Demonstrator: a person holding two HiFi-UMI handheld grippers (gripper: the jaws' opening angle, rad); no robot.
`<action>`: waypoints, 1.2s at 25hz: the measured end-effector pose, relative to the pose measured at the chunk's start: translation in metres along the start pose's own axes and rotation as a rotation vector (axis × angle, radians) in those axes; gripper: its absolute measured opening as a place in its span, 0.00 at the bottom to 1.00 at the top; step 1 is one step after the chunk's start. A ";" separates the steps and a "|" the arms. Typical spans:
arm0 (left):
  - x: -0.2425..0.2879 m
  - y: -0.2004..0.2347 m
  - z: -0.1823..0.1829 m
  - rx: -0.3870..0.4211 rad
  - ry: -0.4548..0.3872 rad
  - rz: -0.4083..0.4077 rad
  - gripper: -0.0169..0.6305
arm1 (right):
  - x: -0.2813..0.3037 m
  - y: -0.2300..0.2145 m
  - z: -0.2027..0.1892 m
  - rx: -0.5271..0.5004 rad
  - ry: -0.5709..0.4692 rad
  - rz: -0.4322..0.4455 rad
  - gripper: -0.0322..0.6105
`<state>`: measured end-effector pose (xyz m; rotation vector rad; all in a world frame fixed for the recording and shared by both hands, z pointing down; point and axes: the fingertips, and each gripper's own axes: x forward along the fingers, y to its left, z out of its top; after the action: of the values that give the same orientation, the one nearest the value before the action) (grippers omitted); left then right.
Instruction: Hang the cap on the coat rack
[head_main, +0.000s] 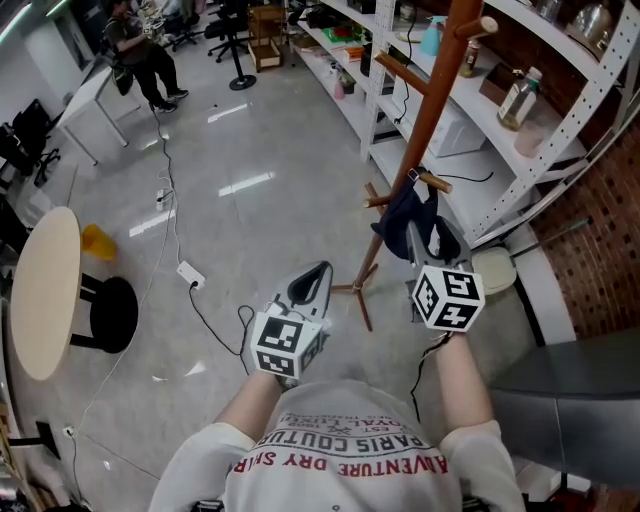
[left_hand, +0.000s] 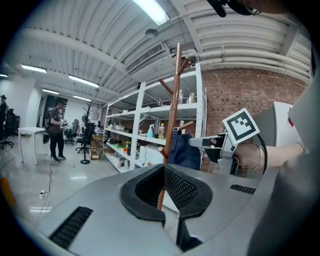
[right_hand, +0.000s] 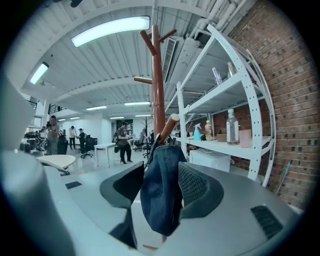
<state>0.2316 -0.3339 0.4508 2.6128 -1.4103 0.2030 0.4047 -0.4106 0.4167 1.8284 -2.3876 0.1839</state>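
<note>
The dark blue cap (head_main: 415, 222) hangs on the coat rack (head_main: 436, 90), right of centre in the head view. It is hooked over a short wooden peg (head_main: 433, 182) low on the brown pole and droops down beside it.

The right gripper (head_main: 422, 243) is at the cap. In the right gripper view its jaws stand wide apart, released, with the cap dangling between them from the peg. The left-hand jaw sits close against the cap's edge, and the right-hand one shows a gap.

The left gripper (head_main: 305, 285) is lower and to the left in the head view, apart from the rack. Its jaws are also spread and hold nothing. The left gripper view shows only the pole between them, farther off, with the right gripper reaching in at the cap from the right of that frame.

White shelving (head_main: 560, 110) with a bottle (head_main: 520, 96) runs behind the rack, along the upper right. A person (head_main: 140, 45) stands on the grey floor (head_main: 250, 150) at the upper left.
</note>
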 end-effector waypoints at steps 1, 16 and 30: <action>-0.002 -0.001 0.004 0.004 -0.005 -0.008 0.04 | -0.006 -0.001 0.005 0.001 -0.018 -0.021 0.32; -0.021 -0.022 0.043 0.067 -0.079 -0.150 0.04 | -0.092 0.042 0.005 0.061 -0.124 -0.101 0.09; -0.040 -0.026 0.044 0.050 -0.089 -0.221 0.04 | -0.121 0.089 -0.017 0.058 -0.119 -0.114 0.07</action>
<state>0.2334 -0.2959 0.3982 2.8244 -1.1418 0.0959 0.3506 -0.2699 0.4104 2.0504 -2.3690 0.1382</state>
